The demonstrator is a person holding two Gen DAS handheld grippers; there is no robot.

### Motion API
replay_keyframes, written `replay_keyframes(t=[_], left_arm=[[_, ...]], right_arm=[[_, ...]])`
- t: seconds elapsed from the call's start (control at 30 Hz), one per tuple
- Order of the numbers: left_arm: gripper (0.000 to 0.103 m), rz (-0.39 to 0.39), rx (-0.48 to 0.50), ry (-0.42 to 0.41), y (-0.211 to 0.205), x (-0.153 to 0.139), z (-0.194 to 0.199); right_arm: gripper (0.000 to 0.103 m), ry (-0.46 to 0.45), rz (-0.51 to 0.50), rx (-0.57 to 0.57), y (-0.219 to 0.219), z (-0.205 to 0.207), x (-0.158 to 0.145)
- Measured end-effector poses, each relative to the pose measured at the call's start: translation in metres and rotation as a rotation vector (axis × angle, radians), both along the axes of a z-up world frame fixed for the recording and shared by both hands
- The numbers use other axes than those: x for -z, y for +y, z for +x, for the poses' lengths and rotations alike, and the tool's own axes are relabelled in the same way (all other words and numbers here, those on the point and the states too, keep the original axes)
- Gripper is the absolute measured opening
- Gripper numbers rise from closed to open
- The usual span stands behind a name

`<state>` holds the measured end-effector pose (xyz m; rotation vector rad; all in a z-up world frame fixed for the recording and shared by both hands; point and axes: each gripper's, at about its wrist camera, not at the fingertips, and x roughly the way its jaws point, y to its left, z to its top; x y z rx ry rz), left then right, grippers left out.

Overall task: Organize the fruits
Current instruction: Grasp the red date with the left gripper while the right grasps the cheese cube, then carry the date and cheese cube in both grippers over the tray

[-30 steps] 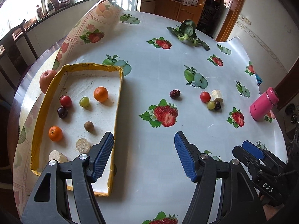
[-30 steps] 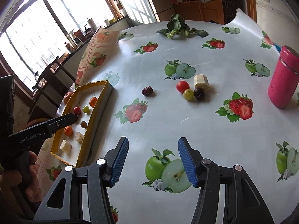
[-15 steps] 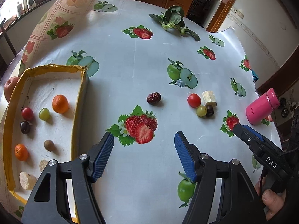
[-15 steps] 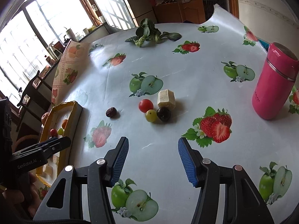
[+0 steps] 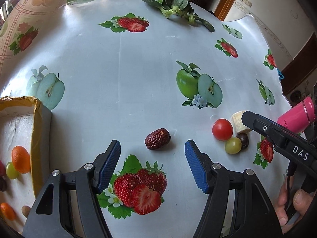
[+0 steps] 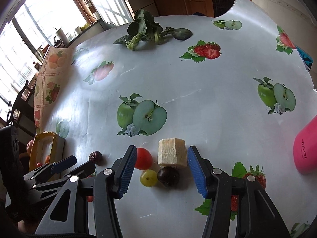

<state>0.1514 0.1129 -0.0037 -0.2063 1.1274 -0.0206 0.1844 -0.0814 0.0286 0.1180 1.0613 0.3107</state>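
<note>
My left gripper (image 5: 152,165) is open, and a wrinkled red date (image 5: 157,138) lies on the table just ahead of its jaws. My right gripper (image 6: 161,168) is open around a cluster: a red cherry tomato (image 6: 143,158), a pale banana chunk (image 6: 172,154), a green grape (image 6: 148,178) and a dark grape (image 6: 168,176). The same cluster lies right of the date in the left wrist view (image 5: 222,129). A yellow-rimmed tray (image 5: 37,138) at the left holds several small fruits, among them an orange (image 5: 20,159).
A pink bottle (image 6: 306,148) stands at the right. Leafy greens (image 6: 144,29) lie at the table's far side. The tablecloth has printed fruit. Its left edge (image 5: 29,10) is curled up. An apple (image 6: 29,144) sits beyond the tray.
Both grippers have moved forward and lower. The left one has moved from the tray toward the date; the right one now has the fruit cluster between its jaws.
</note>
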Motion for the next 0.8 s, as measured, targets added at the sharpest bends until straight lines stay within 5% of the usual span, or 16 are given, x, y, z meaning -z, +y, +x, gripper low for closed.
replay_keyframes(t=[0.13,0.23,0.3,0.5,0.8], left_arm=[[0.062,0.031,0.021,-0.017,-0.006,0.009,0.005],[0.047,0.073,0.050,-0.031,-0.013,0.009,0.010],[0.026,0.084,0.064,-0.035,-0.015,0.009,0.011],[0.025,0.069,0.088,-0.018,-0.016,0.007,0.005],[0.025,0.048,-0.012,-0.008,-0.002,-0.021,-0.036]], right_arm=[[0.049,0.022,-0.004,0.007,0.001,0.008,0.013],[0.040,0.042,-0.012,0.015,-0.001,0.014,0.022],[0.036,0.060,0.006,0.020,-0.004,0.017,0.028],[0.036,0.035,0.016,0.021,-0.004,0.010,0.023],[0.036,-0.011,0.063,0.014,-0.009,-0.023,-0.014]])
